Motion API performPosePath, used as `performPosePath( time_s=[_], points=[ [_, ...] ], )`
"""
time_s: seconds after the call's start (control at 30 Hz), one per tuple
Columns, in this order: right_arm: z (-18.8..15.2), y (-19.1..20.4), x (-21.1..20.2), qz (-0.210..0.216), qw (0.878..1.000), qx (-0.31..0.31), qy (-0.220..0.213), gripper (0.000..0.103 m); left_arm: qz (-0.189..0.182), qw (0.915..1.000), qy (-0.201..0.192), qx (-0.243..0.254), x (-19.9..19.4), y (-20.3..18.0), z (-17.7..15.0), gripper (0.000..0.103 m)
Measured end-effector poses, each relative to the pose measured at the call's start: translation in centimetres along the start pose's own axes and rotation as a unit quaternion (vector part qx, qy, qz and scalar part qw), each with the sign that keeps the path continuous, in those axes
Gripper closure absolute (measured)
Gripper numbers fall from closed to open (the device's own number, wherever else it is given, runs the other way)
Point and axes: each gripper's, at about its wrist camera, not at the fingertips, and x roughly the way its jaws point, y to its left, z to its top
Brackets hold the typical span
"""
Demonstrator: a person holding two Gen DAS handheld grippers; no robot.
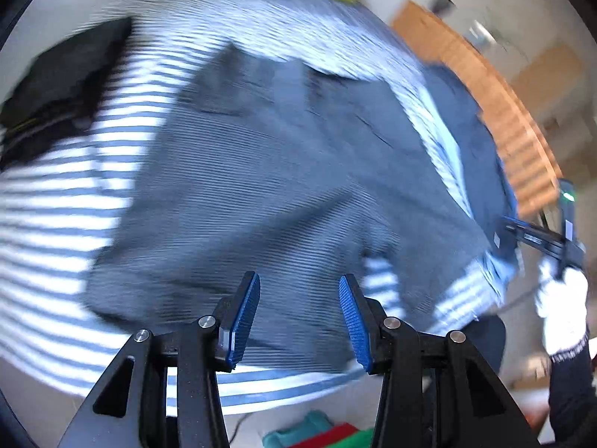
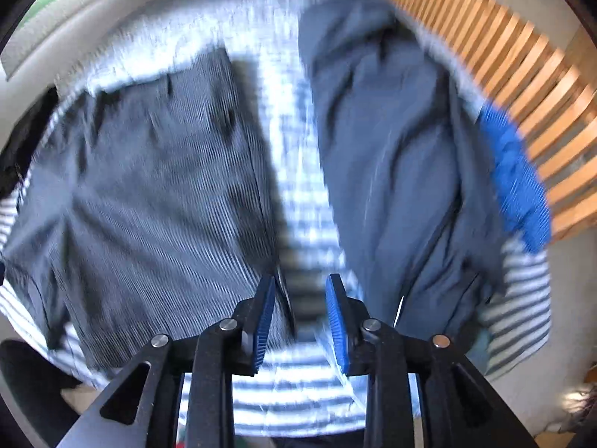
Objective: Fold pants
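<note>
In the left wrist view, the left gripper point(image 1: 299, 317) is hovering with jaws spread and nothing between them, above the grey pinstriped folded pants point(image 1: 268, 171) lying mid blue-and-white striped bedspread point(image 1: 56, 201). In the right wrist view, the right gripper point(image 2: 300, 321) is holding its jaws apart, empty, over the bedspread strip between the pants and a dark blue-grey garment point(image 2: 395, 171) toward the right edge.

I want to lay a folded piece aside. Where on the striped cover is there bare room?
A bare strip of striped cover runs between the pinstriped pants and the plain grey-blue garment. More bare cover lies left of the pants, below the black item. The slatted-rail side is crowded.
</note>
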Motion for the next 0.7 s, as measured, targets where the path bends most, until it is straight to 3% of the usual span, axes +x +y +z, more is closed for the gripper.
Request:
performPosePath(
  time_s=[0.17, 0.27, 0.37, 0.53, 0.7],
  points=[
    [3.8, 4.0, -1.9, 0.108, 0.994, -0.011, -0.025, 0.076, 0.043, 0.9956, -0.064, -0.053, -4.2, 7.6, -1.8, 0.044],
    [7.5, 8.9, -1.5, 0.16, 0.986, -0.037, -0.026, 0.074, 0.051, 0.9944, -0.065, -0.066, -4.6, 11.2, -2.5, 0.04],
    [11.4, 14.1, -1.0, 0.201, 0.977, -0.062, -0.029, 0.066, 0.051, 0.9952, -0.053, -0.065, -3.4, 12.7, -3.2, 0.04],
    [17.5, 21.4, 1.8, 0.209, 0.974, -0.088, -0.028, 0.063, 0.047, 0.9954, -0.044, -0.071, -1.1, 14.7, -3.8, 0.04],
    [22.5, 26.5, 6.4, 0.217, 0.972, -0.087, 0.008, 0.063, 0.052, 0.9946, -0.046, -0.077, 0.0, 16.1, -4.2, 0.04]
  ],
)
